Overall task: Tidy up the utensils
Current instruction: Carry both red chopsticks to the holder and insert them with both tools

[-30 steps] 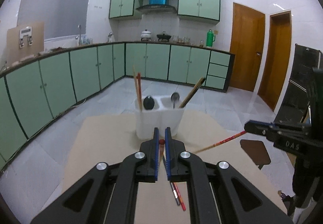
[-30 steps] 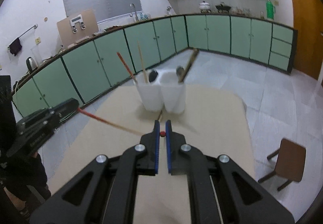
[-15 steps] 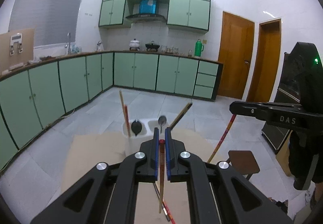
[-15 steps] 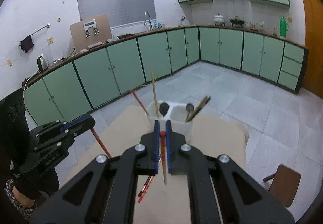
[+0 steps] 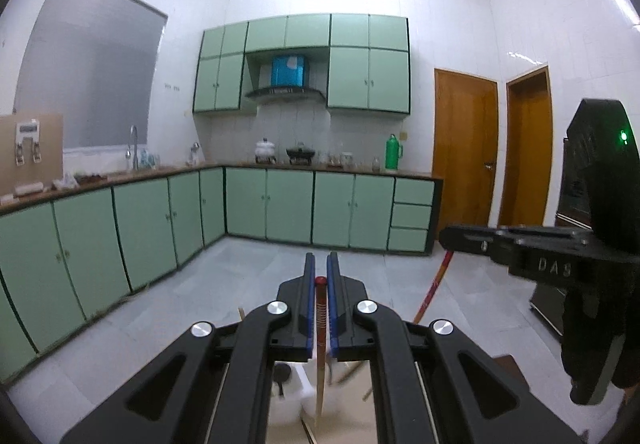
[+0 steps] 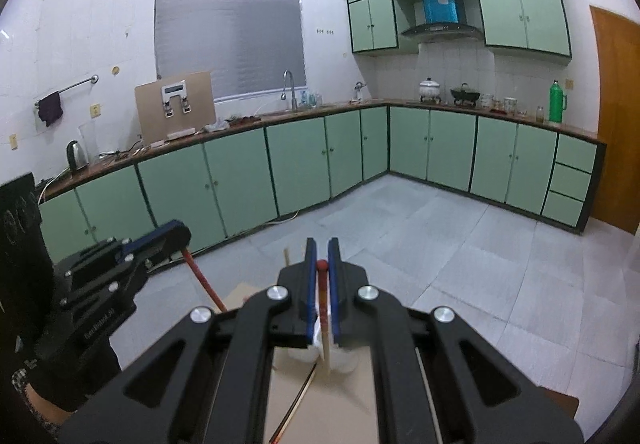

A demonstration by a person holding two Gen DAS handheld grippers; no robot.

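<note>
My left gripper [image 5: 320, 276] is shut on a red-topped chopstick [image 5: 319, 348] that hangs down, tip above the white utensil holder [image 5: 294, 400], mostly hidden by the jaws. My right gripper [image 6: 321, 262] is shut on a second red-topped chopstick [image 6: 324, 328], hanging over the holder [image 6: 316, 352]. The right gripper shows in the left wrist view [image 5: 446, 240] with its chopstick [image 5: 434, 288]. The left gripper shows in the right wrist view [image 6: 176, 234] with its chopstick [image 6: 202, 280]. More chopsticks lie on the table [image 6: 296, 404].
The tan table top [image 6: 352, 404] lies below both grippers. Green cabinets [image 6: 240, 180] line the left and far walls. A tiled floor [image 6: 460, 244] spreads beyond the table. Wooden doors [image 5: 464, 152] stand at the right.
Both grippers have risen and tilted upward, lifting their chopsticks to hang upright. The holder has dropped to the bottom of both views.
</note>
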